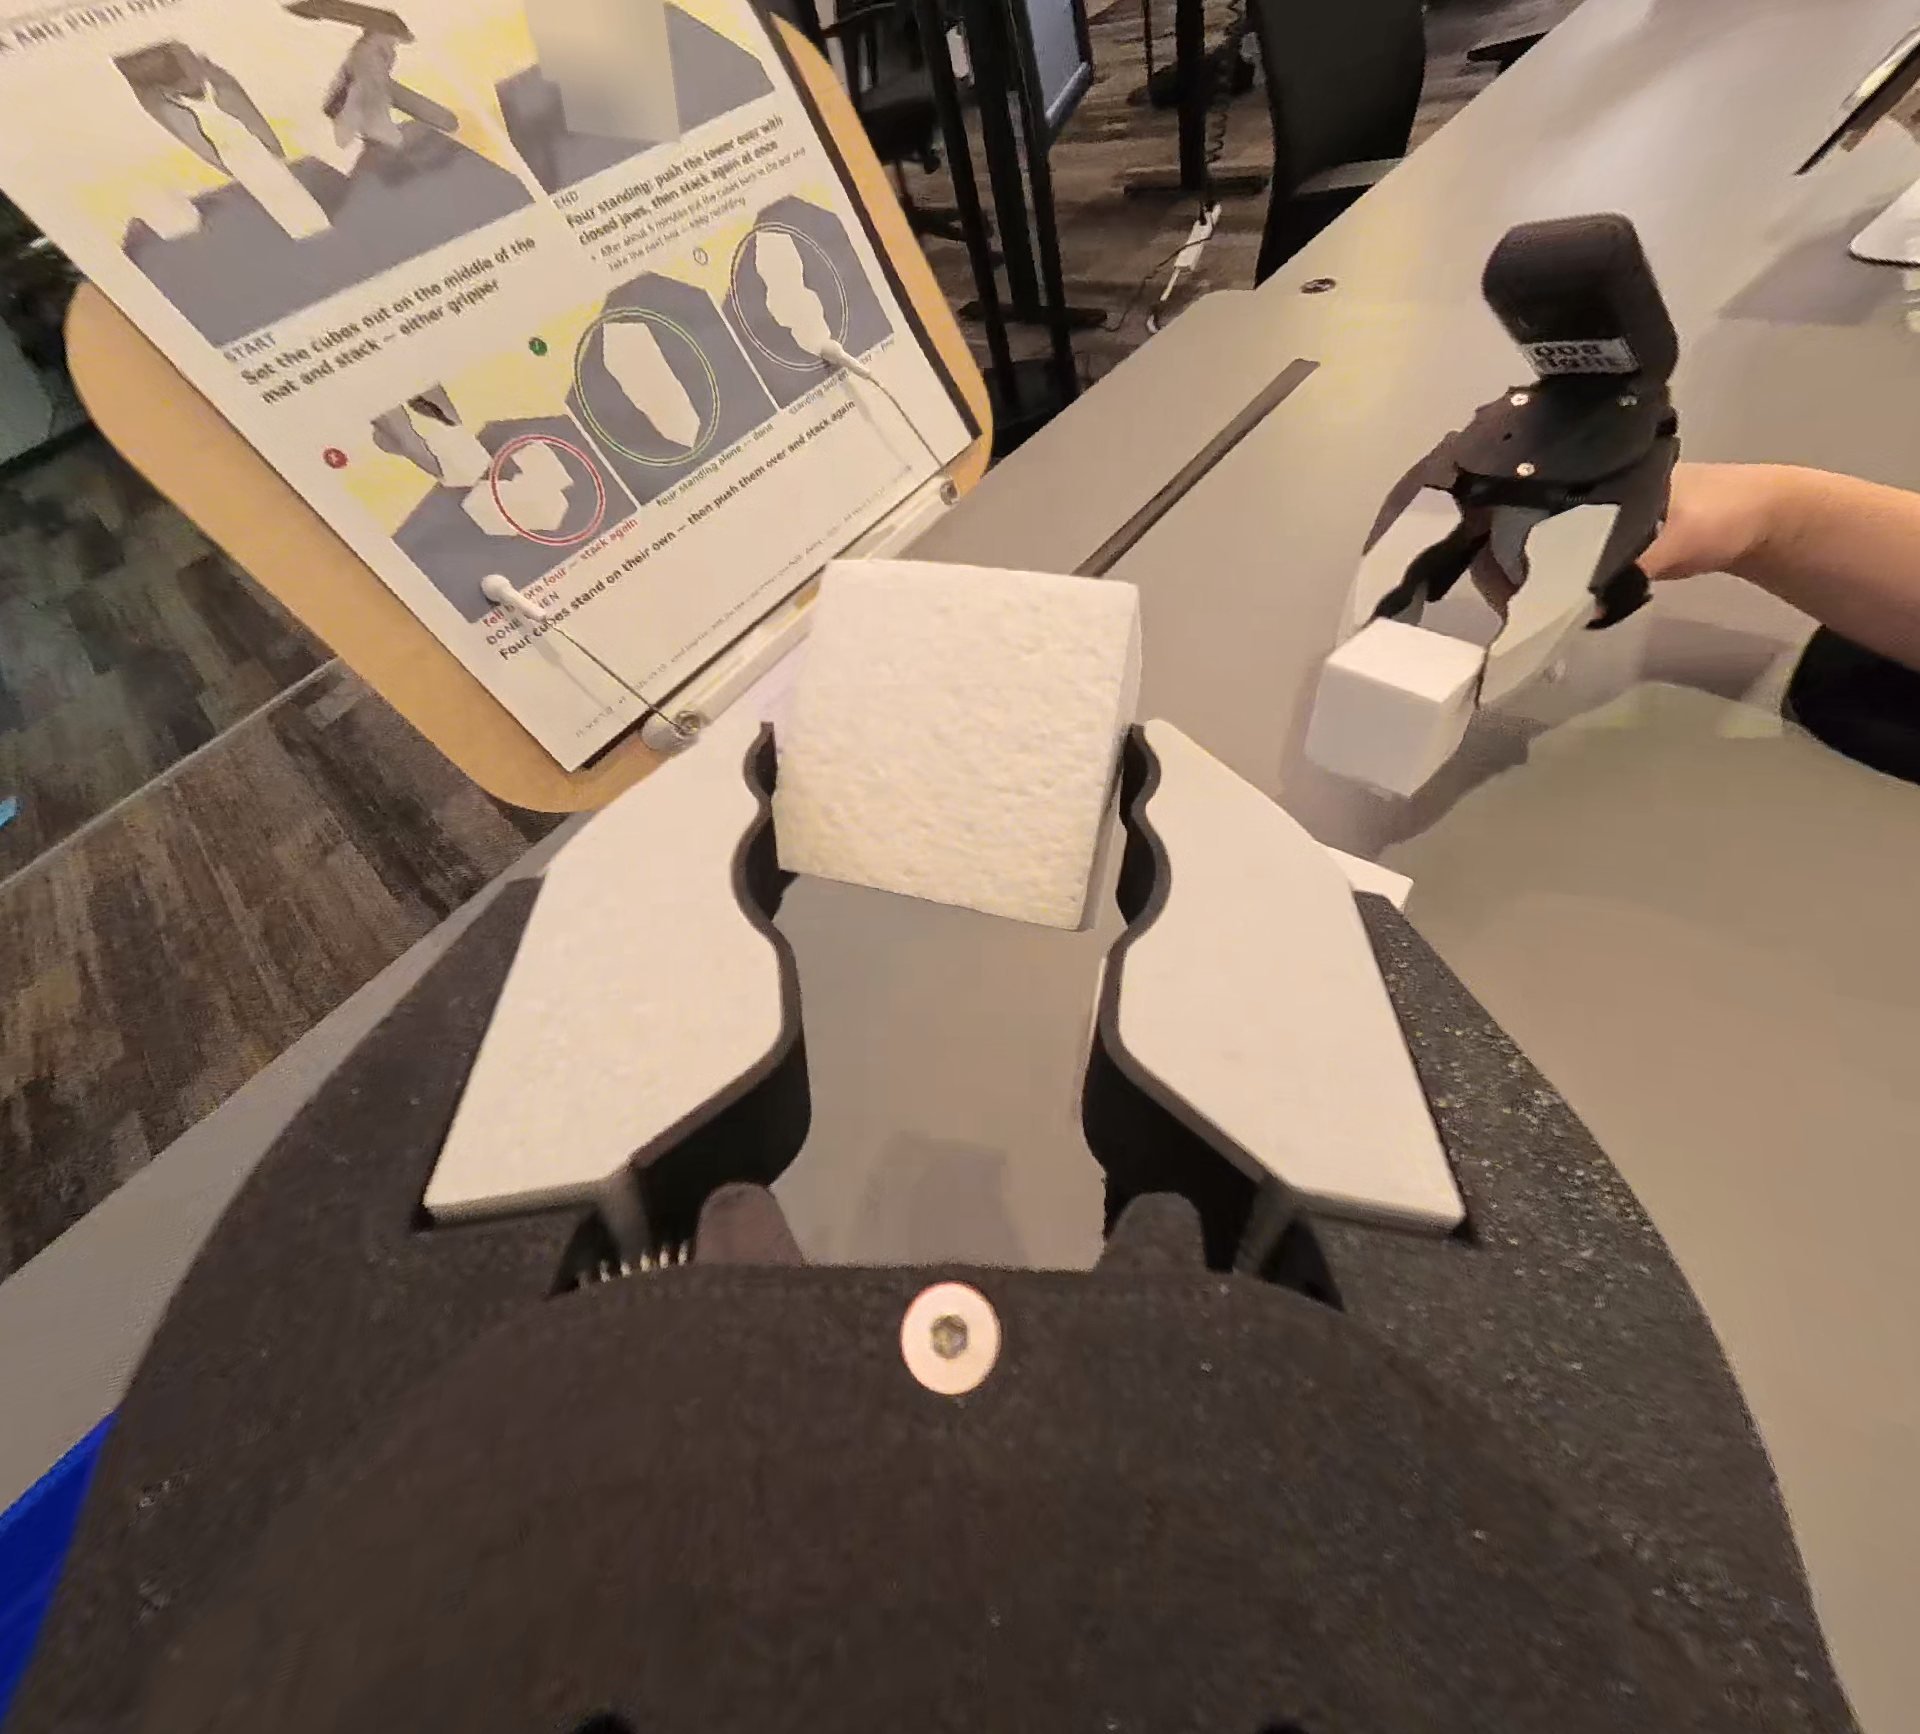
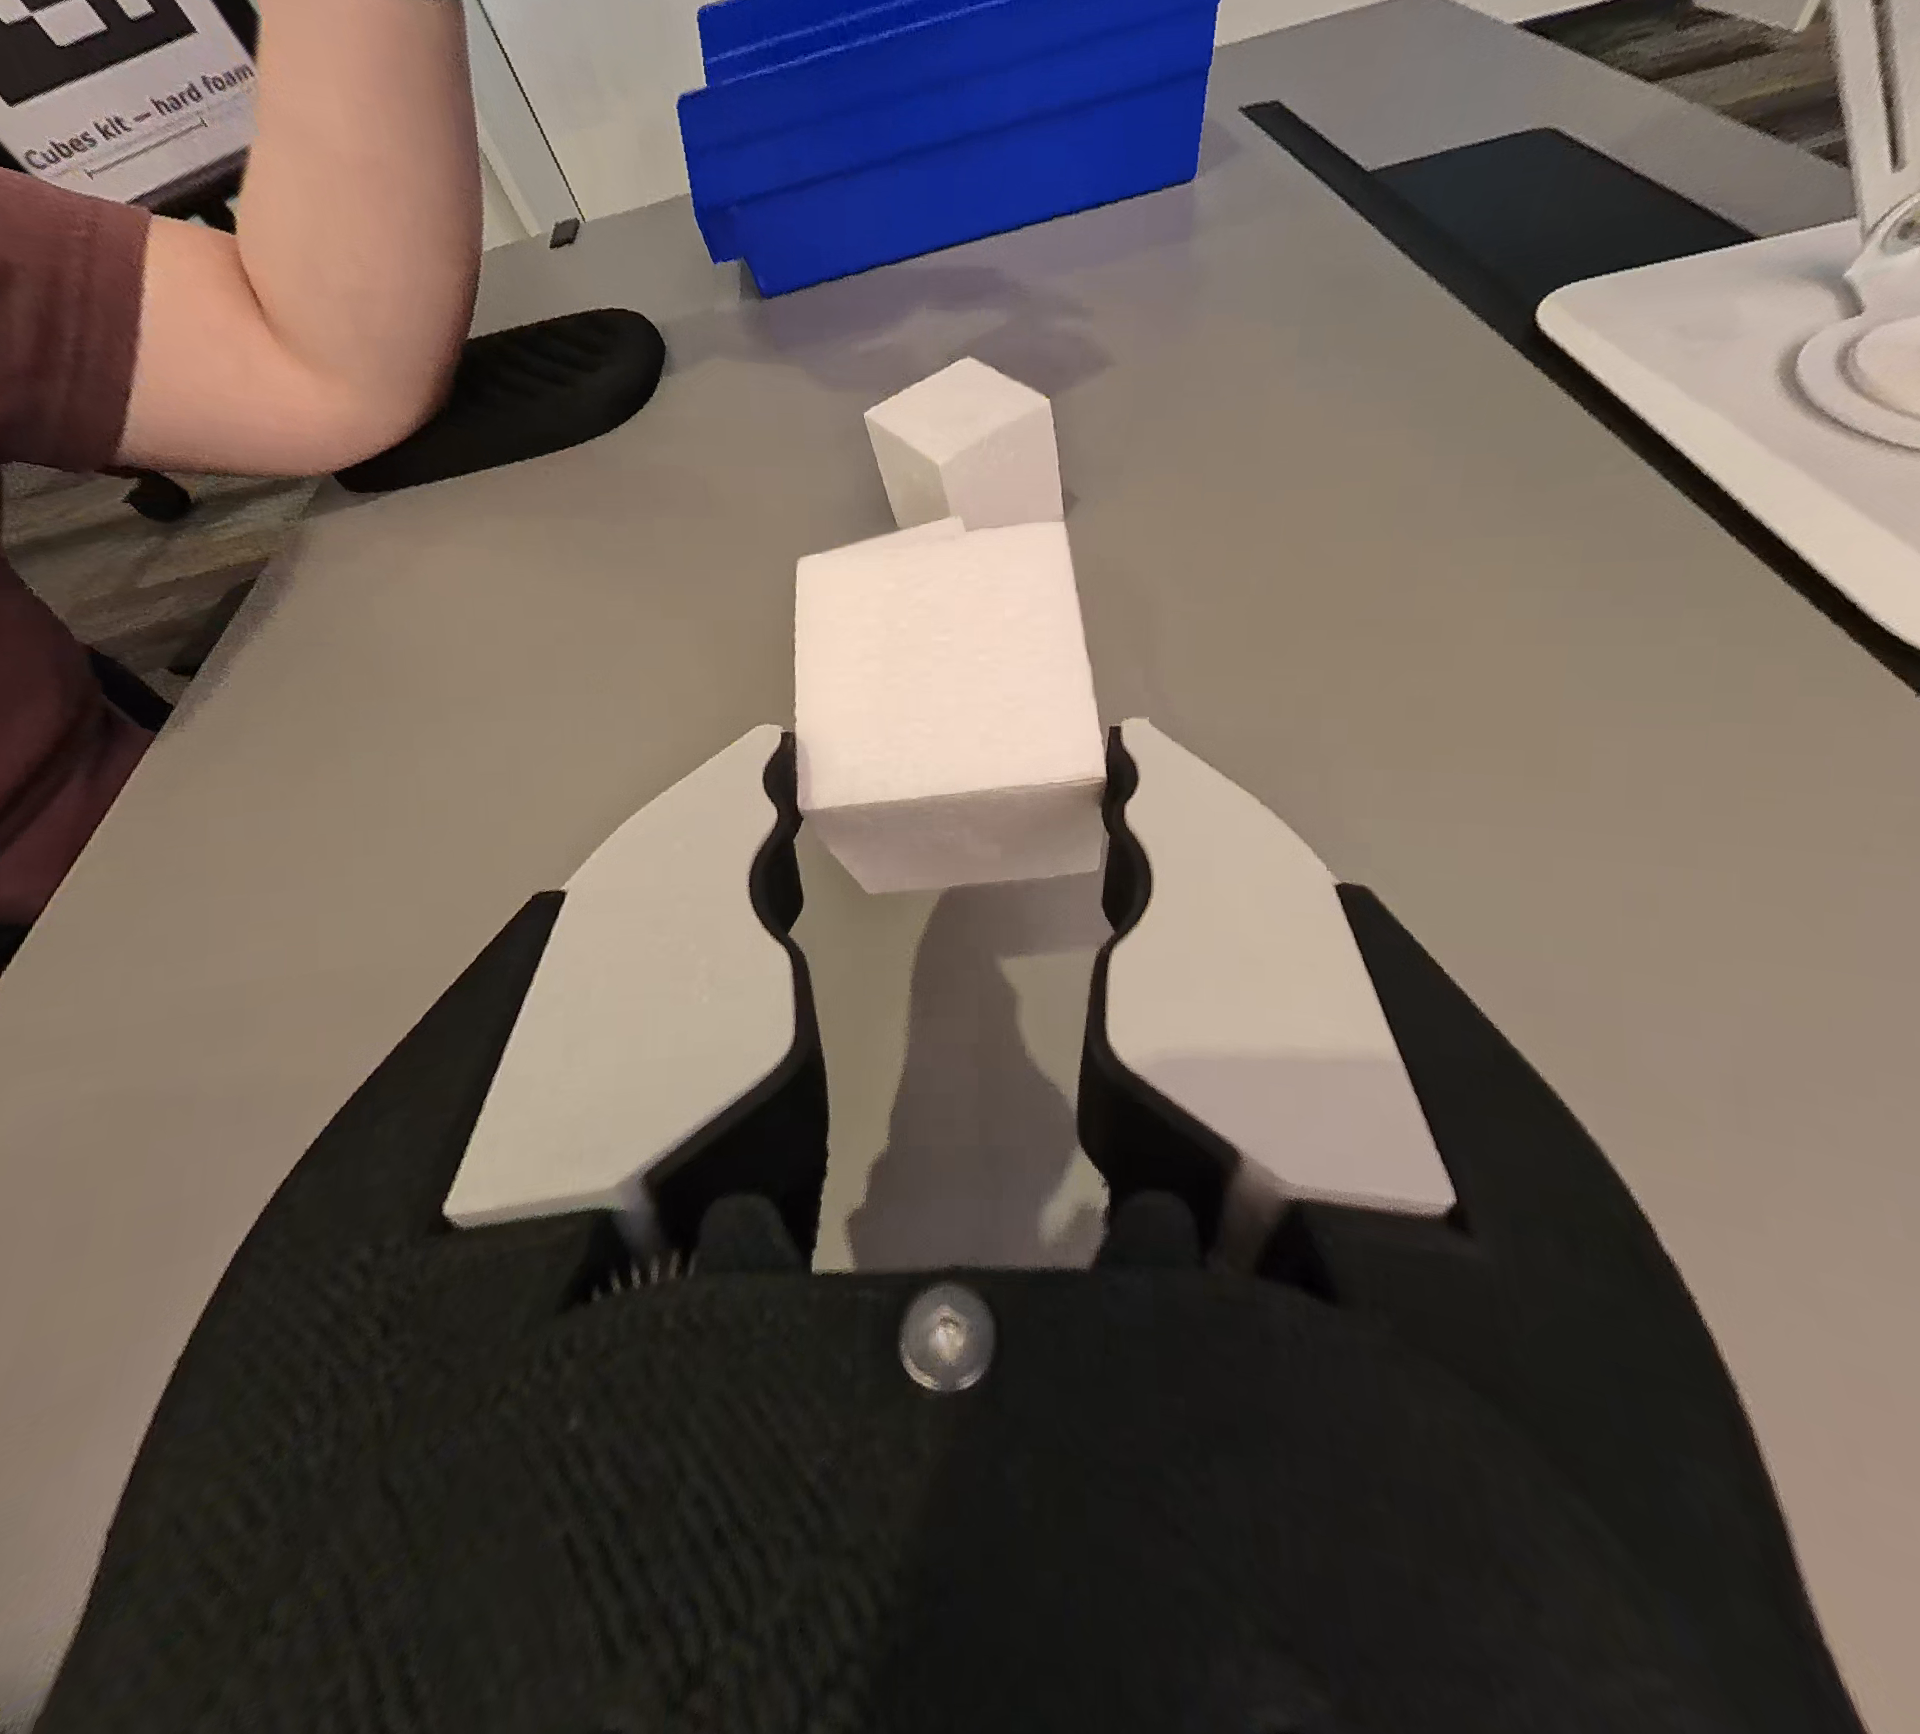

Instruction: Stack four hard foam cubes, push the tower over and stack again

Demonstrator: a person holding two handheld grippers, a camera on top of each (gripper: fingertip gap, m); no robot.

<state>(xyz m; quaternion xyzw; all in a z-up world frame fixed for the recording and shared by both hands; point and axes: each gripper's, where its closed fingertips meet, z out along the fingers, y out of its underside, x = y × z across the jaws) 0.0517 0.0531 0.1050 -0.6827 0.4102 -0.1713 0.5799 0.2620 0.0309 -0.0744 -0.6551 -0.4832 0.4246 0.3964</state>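
In the left wrist view, the left claw [image 1: 948, 765] holds a white foam cube [image 1: 951, 739] between its fingertips, lifted and tilted above the grey bench [image 1: 1558, 1009]. Just behind the cube a printed instruction sheet [image 1: 416, 230] leans on a brown board [image 1: 894, 230] at the bench's edge. To the right, well apart, the right claw [image 1: 1455, 635] grips a second cube [image 1: 1387, 708] low over the bench, a person's hand [image 1: 1725, 521] behind it. Past the bench there are dark desk legs, a black chair [image 1: 1330, 22] and patterned carpet [image 1: 156, 801].

In the right wrist view, the right claw [image 2: 951, 785] is clamped on a cube [image 2: 940, 718] (its lower corner hangs clear of the bench [image 2: 1455, 853]). Beyond it a loose cube [image 2: 966, 443] stands on the bench, with part of another one showing just behind the held cube. Farther back sits a blue bin [image 2: 935, 115]; its contents cannot be seen. A bare arm [image 2: 312, 230] rests at left beside a black pad [image 2: 540, 385], and a white stand [image 2: 1766, 313] sits at right
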